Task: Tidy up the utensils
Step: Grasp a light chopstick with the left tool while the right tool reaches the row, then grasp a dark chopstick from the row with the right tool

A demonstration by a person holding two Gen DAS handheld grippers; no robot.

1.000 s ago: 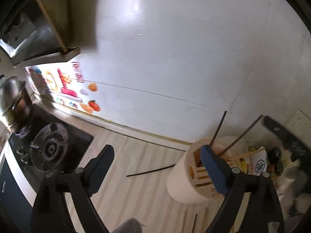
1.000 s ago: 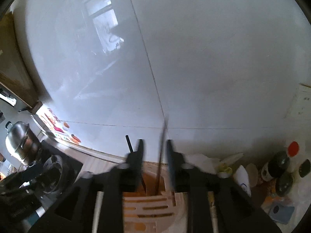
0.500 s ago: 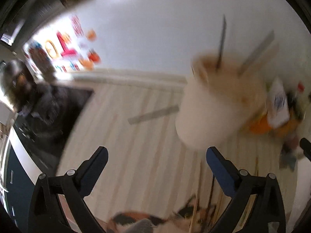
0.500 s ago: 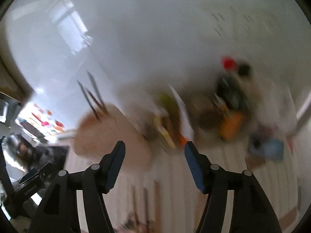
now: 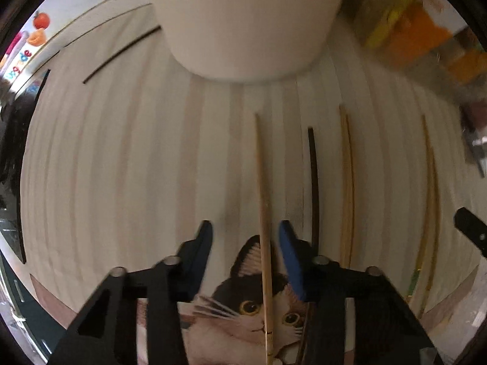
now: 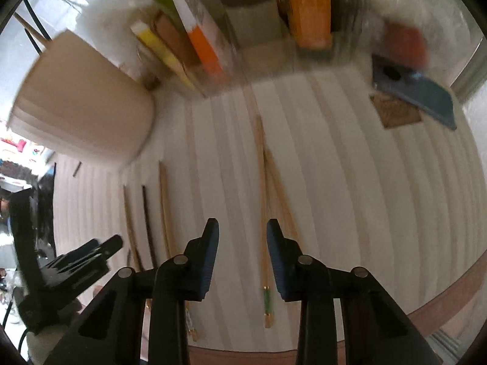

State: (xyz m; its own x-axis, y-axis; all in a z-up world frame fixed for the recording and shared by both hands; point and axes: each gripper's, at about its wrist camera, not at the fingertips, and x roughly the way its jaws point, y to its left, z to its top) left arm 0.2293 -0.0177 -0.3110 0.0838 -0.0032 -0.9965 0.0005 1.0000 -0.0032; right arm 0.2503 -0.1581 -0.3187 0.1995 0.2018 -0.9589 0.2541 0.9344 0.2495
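Chopsticks mostly loose on worktop (image 5: 121, 152); few in holder (image 6: 82, 103). Left claw (image 5: 246, 243) closing around bamboo chopstick (image 5: 262, 200); right claw (image 6: 242, 240) closing over green-banded chopstick (image 6: 263, 213), neither gripping.

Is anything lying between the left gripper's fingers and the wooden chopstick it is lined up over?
Nothing visible. The left gripper is closing with the wooden chopstick between its fingers, pads not yet touching. The black chopstick lies clear outside.

Both grippers are pointing steeply down — the left gripper (image 5: 246, 237) almost straight. The right gripper (image 6: 242, 237) is beside it. Both sets of jaws are closing — neither has met yet.
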